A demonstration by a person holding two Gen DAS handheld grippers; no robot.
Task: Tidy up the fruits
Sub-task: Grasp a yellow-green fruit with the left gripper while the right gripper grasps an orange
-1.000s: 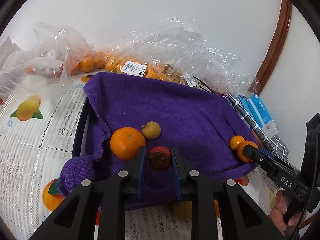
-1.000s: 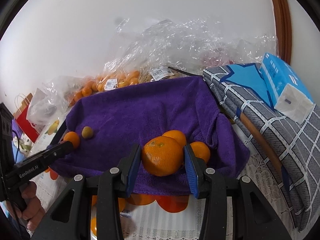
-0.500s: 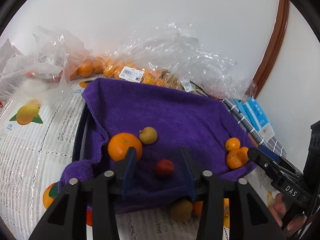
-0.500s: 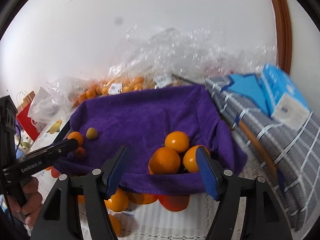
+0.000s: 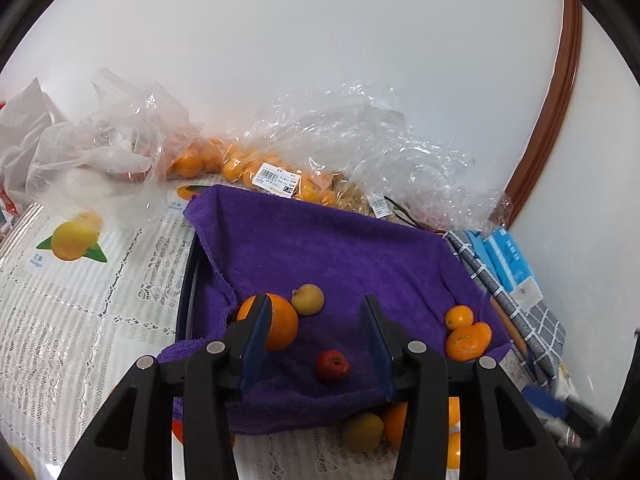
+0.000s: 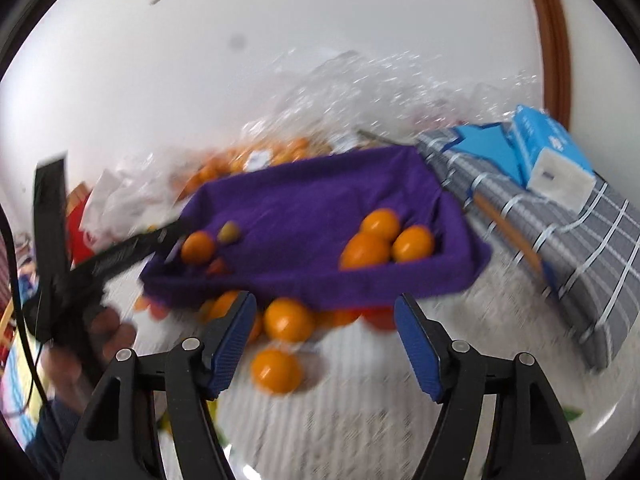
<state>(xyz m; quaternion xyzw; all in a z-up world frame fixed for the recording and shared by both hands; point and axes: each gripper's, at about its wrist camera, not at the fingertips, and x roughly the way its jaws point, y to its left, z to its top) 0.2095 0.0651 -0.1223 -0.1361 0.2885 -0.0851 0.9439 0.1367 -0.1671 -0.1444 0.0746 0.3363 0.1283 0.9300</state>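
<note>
My left hand-held gripper (image 5: pixel 316 344) has just been opening, and now it holds nothing. A little red fruit (image 5: pixel 333 365) lies loose on the purple towel (image 5: pixel 320 248) between the two blue pads, and neither pad touches it. A big orange (image 5: pixel 276 322) sits just behind the left pad, with a small yellow-green fruit (image 5: pixel 307 299) right beside it. Over on the far side of the towel two more oranges (image 5: pixel 466 336) sit close together. My right hand-held gripper (image 6: pixel 326 344) is open too, though its jaws have just come in a little. Nothing is between them. It hangs over the white lace surface (image 6: pixel 340 420) in front of the towel (image 6: pixel 304 216). Three oranges (image 6: pixel 384 240) are bunched up in the towel's right corner. More oranges (image 6: pixel 286 320) lie on the surface by the towel's front edge, and one orange (image 6: pixel 276 372) lies closer to me. That view is blurry. Behind the towel there are clear plastic bags (image 5: pixel 360 152) with more oranges inside. A grey checked cloth (image 6: pixel 560 248) with a blue box (image 6: pixel 552 156) on it lies to the right.
</note>
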